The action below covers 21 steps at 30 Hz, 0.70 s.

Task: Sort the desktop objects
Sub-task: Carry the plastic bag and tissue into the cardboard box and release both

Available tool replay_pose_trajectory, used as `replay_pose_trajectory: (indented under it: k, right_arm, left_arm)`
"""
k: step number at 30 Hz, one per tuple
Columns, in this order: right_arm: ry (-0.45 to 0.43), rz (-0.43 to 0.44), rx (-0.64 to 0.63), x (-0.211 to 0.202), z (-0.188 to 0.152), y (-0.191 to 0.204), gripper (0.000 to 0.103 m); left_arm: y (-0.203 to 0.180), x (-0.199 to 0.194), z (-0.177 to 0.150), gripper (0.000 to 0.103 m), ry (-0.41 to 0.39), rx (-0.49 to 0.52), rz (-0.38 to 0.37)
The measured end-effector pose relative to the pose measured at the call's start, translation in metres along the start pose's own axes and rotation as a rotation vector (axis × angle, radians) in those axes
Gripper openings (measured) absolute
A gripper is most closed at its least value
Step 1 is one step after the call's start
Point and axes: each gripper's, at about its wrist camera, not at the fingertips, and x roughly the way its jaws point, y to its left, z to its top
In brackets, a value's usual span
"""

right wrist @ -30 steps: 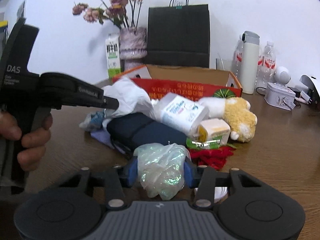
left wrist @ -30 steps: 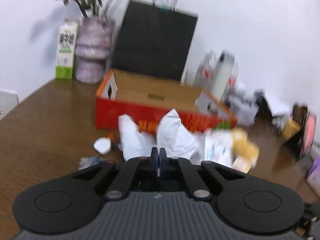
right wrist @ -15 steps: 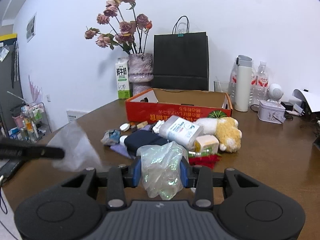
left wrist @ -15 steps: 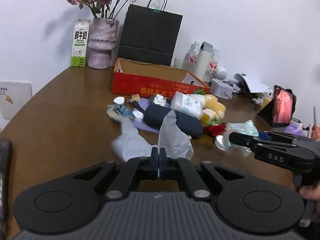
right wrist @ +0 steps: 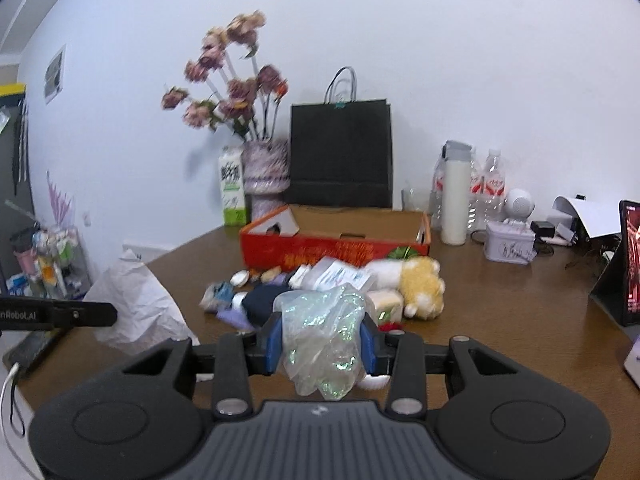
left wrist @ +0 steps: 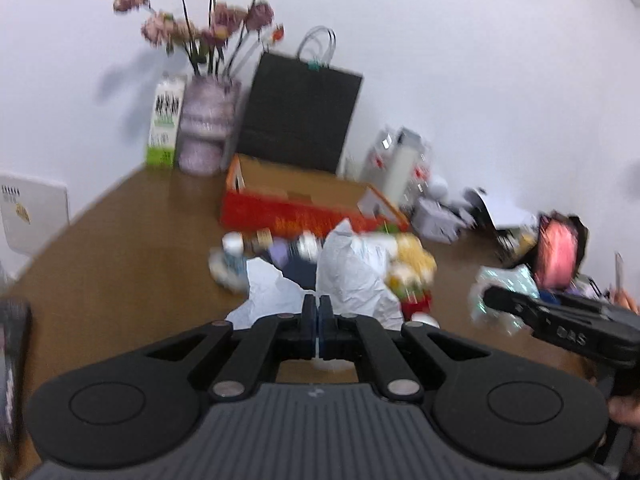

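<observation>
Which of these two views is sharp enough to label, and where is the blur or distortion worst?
Left wrist view: motion-smeared throughout, red box and flowers soft, only the tongs crisp. Right wrist view: mostly sharp, milk carton print visible, flowers slightly blurred; fisheye bends the wall and table edge in both.

White wall (right wrist: 440, 60), brown table (right wrist: 520, 312)

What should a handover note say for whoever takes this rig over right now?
Left gripper: fingers shut on white paper, held above the table.
Right gripper: fingers shut on a clear plastic bag, also lifted.
Pile (plush toy, dark pouch, packets, small bits) lies in front of the red box.
Done: two scraps picked up.
Left: drop both; sort the pile.
</observation>
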Motion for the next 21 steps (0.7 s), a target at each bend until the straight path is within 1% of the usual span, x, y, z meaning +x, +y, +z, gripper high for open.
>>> replay_pose_trajectory:
  k: [1,2,3,4,5,6,7,8,9,10,11,12,13,15,16,17,19,21]
  right_arm:
    - [-0.005,0.005,0.012,0.006,0.009,-0.005,0.037]
    - [-0.017,0.014,0.028,0.013,0.021,-0.012,0.037]
    - [-0.033,0.021,0.034,0.021,0.033,-0.018,0.037]
    - [-0.047,0.025,0.034,0.03,0.048,-0.024,0.037]
    - [-0.052,0.022,0.035,0.044,0.065,-0.03,0.037]
    - [-0.054,0.02,0.037,0.061,0.085,-0.037,0.037]
    - [-0.05,0.023,0.036,0.079,0.103,-0.043,0.037]
    - [-0.045,0.016,0.035,0.102,0.123,-0.051,0.037]
    - [-0.028,0.008,0.045,0.125,0.138,-0.059,0.037]
    - [-0.001,0.005,0.055,0.147,0.151,-0.066,0.037]
    - [0.022,0.002,0.06,0.172,0.164,-0.073,0.037]
    - [0.051,-0.002,0.068,0.199,0.176,-0.081,0.037]
    - [0.096,-0.001,0.067,0.227,0.185,-0.088,0.037]
    - [0.165,-0.007,0.073,0.278,0.193,-0.099,0.037]
    - [0.207,-0.016,0.072,0.303,0.195,-0.104,0.037]
    - [0.248,-0.036,0.084,0.33,0.195,-0.109,0.037]
    - [0.329,-0.072,0.068,0.379,0.19,-0.114,0.037]
    - [0.386,-0.087,0.084,0.418,0.184,-0.124,0.037]
  left_arm:
    - [-0.002,0.006,0.016,0.001,-0.03,0.012,0.008]
    - [-0.004,0.017,0.039,0.001,-0.077,0.027,0.011]
    - [-0.005,0.029,0.061,0.001,-0.106,0.033,0.005]
    - [-0.007,0.04,0.081,0.001,-0.123,0.024,-0.006]
    - [-0.007,0.057,0.107,0.001,-0.135,0.002,-0.033]
    - [-0.007,0.076,0.129,0.001,-0.131,-0.02,-0.078]
    - [-0.004,0.095,0.15,0.001,-0.124,-0.075,-0.113]
    - [-0.002,0.117,0.171,0.001,-0.099,-0.105,-0.143]
    - [-0.001,0.141,0.188,0.001,-0.078,-0.094,-0.173]
    - [0.001,0.162,0.199,0.001,-0.07,-0.11,-0.171]
    - [0.004,0.191,0.208,0.001,-0.037,-0.117,-0.156]
    - [0.008,0.222,0.214,0.001,0.016,-0.101,-0.16]
    - [0.014,0.254,0.218,0.001,0.058,-0.117,-0.131]
    - [0.022,0.324,0.217,0.001,0.138,-0.055,-0.047]
    - [0.027,0.35,0.215,0.001,0.174,-0.033,-0.012]
    - [0.031,0.383,0.212,0.001,0.234,-0.001,0.023]
    - [0.04,0.419,0.201,0.001,0.289,0.052,0.075]
    - [0.047,0.439,0.193,0.001,0.322,0.098,0.143]
